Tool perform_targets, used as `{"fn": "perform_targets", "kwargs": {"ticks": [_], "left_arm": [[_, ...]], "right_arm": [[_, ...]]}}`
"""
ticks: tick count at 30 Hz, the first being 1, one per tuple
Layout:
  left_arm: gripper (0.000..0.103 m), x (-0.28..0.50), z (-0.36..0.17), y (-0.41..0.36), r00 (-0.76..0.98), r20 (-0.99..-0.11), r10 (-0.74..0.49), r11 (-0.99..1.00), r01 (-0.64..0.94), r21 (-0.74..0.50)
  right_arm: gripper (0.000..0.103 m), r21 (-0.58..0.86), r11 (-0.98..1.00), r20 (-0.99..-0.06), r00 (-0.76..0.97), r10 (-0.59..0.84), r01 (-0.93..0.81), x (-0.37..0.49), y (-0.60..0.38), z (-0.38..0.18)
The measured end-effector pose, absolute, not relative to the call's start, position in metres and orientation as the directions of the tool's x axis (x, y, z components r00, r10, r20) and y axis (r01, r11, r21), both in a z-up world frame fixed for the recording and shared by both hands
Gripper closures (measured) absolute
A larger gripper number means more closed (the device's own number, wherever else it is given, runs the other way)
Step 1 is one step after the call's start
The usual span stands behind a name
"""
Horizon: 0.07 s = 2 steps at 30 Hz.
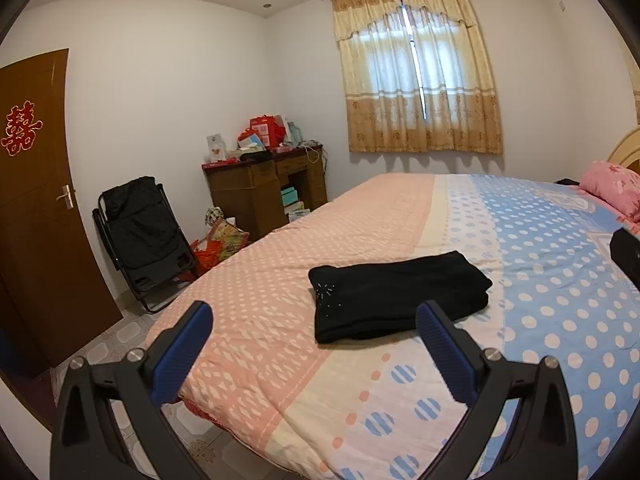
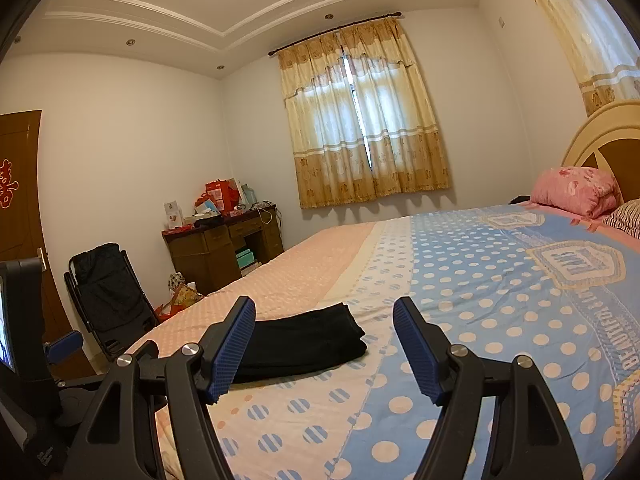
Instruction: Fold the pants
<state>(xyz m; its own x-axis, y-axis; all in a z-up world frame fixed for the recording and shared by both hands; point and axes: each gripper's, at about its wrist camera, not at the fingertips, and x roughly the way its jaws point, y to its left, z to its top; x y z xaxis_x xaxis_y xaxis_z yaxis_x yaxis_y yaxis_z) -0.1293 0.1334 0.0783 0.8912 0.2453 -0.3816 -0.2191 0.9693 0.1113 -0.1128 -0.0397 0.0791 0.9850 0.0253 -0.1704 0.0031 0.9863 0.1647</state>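
The black pants point(image 1: 398, 296) lie folded into a compact rectangle on the bed's polka-dot quilt point(image 1: 360, 216). In the right wrist view the pants point(image 2: 304, 340) lie just beyond the fingertips, partly hidden by the left finger. My left gripper point(image 1: 314, 320) is open and empty, held back from the pants above the bed's near edge. My right gripper point(image 2: 324, 320) is open and empty, also short of the pants. Neither gripper touches the cloth.
A pink pillow point(image 2: 576, 192) and headboard point(image 2: 600, 140) are at the far right. A black folding chair point(image 1: 140, 236), a cluttered wooden desk point(image 1: 264, 192) and a brown door point(image 1: 36, 208) stand past the bed's left side. A curtained window point(image 1: 416, 76) is on the far wall.
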Motion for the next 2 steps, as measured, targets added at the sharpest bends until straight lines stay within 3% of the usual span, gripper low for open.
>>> {"fn": "perform_targets", "kwargs": {"ticks": [2], "left_arm": [[0.000,-0.1264,0.0779,0.1363,0.885,-0.403,0.233,0.972,-0.214,0.092]], "right_arm": [[0.030,0.168,0.986,-0.173,0.985,0.018,0.011,-0.1128,-0.0411,0.0781]]}}
